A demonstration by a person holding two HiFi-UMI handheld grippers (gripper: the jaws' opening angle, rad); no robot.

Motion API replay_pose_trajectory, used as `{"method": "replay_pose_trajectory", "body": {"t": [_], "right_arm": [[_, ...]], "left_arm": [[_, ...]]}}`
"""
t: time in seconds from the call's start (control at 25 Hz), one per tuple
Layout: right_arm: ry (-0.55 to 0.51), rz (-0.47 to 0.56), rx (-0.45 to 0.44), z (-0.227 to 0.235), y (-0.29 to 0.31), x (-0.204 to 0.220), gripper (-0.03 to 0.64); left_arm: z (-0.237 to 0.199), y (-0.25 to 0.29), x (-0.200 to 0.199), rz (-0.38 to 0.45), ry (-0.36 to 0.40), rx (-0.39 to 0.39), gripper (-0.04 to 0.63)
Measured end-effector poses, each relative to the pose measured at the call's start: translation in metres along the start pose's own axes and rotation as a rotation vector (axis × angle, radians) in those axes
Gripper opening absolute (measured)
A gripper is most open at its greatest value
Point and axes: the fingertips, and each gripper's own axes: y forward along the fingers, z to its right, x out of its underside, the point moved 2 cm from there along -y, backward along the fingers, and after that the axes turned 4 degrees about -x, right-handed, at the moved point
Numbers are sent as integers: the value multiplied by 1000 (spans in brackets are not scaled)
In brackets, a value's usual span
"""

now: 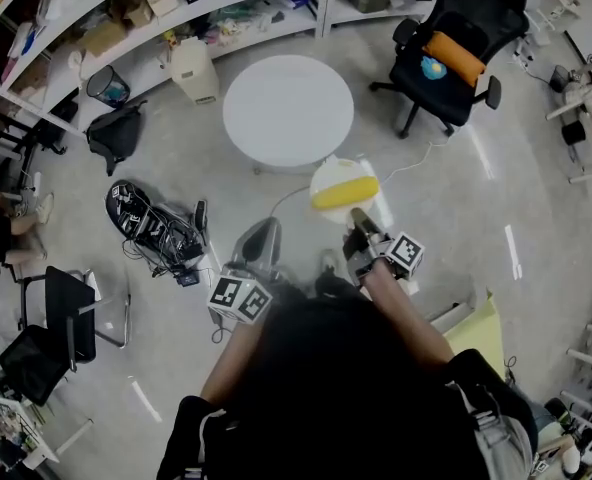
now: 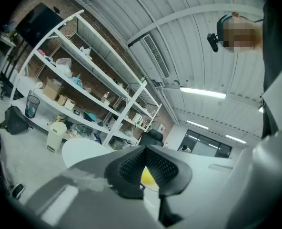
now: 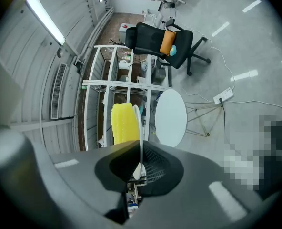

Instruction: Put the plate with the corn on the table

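A white plate [image 1: 338, 176] carrying a yellow corn cob [image 1: 345, 192] hangs in the air over the floor, just short of the round white table [image 1: 288, 108]. My right gripper [image 1: 359, 226] is shut on the plate's near rim. In the right gripper view the plate [image 3: 141, 128] stands edge-on between the jaws, with the corn [image 3: 123, 123] on its left and the table [image 3: 171, 118] beyond. My left gripper [image 1: 264, 230] sits lower left of the plate, shut and holding nothing. Its own view shows a bit of corn [image 2: 148, 176] past the left gripper [image 2: 148, 173].
A black office chair [image 1: 456, 48] with an orange cushion stands right of the table. Shelves [image 1: 176, 18] curve along the back, with a white bin [image 1: 196, 68] and a black bag [image 1: 116, 133] before them. Cables and gear [image 1: 156, 228] lie on the floor at the left.
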Motion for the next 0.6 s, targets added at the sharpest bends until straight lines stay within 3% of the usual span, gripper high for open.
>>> {"method": "replay_pose_trajectory", "body": {"t": [0.6], "right_arm": [[-38,-100,2,-9,11,-44,18]], "left_arm": [[24,51,8,22,18,-41,5]]}}
